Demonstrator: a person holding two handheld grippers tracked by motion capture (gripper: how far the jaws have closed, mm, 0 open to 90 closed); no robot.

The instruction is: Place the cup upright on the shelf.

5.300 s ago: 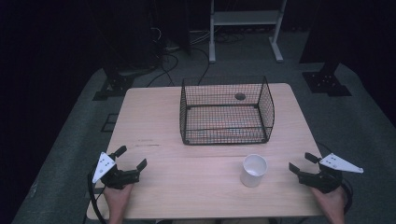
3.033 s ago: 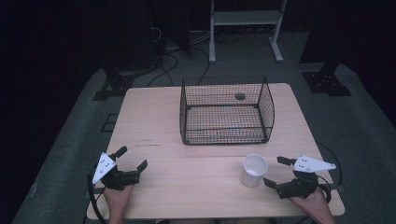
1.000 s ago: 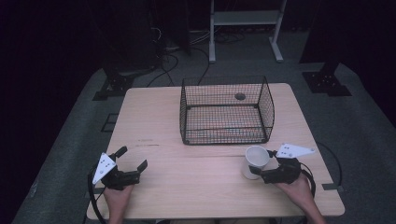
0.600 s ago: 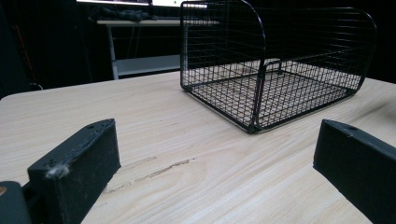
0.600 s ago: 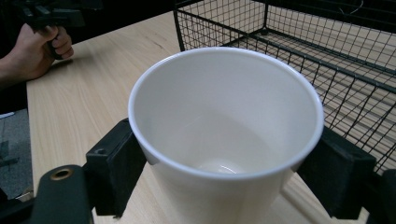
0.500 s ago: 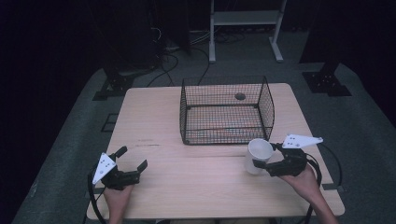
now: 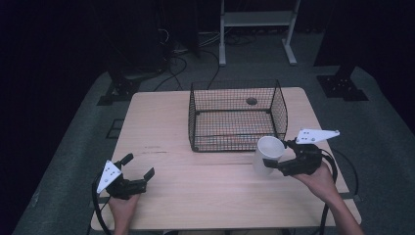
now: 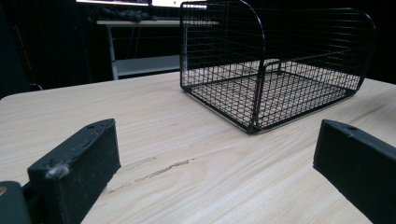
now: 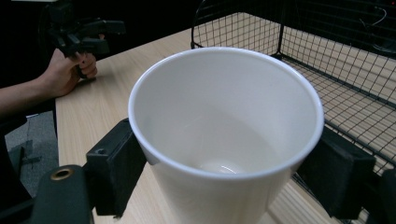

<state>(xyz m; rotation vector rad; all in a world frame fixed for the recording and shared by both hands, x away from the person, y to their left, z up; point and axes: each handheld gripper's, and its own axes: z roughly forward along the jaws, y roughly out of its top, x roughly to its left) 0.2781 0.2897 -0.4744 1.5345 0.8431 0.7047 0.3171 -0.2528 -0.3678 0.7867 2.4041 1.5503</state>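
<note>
A white cup [image 7: 266, 154] hangs tilted above the table in front of the wire basket's right corner, with my right gripper [image 7: 274, 164] shut on its sides. In the right gripper view the empty cup [image 9: 224, 135] sits between the two black jaws, its mouth toward the camera. The black wire basket [image 7: 235, 116] stands empty at the table's far middle; it rises ahead in the left gripper view as the basket [image 8: 275, 60]. My left gripper [image 7: 139, 169] rests at the near left corner of the table, open, with nothing between its jaws.
The light wooden table [image 7: 161, 132] has bare room between the two hands. A dark round hole [image 7: 251, 101] in the tabletop lies behind the basket. Stands, cables and a white frame [image 7: 257, 19] sit on the floor beyond the table.
My right gripper has closed on the cup and lifted it off the table, carrying it up and toward the basket. The left gripper has stayed in place.
</note>
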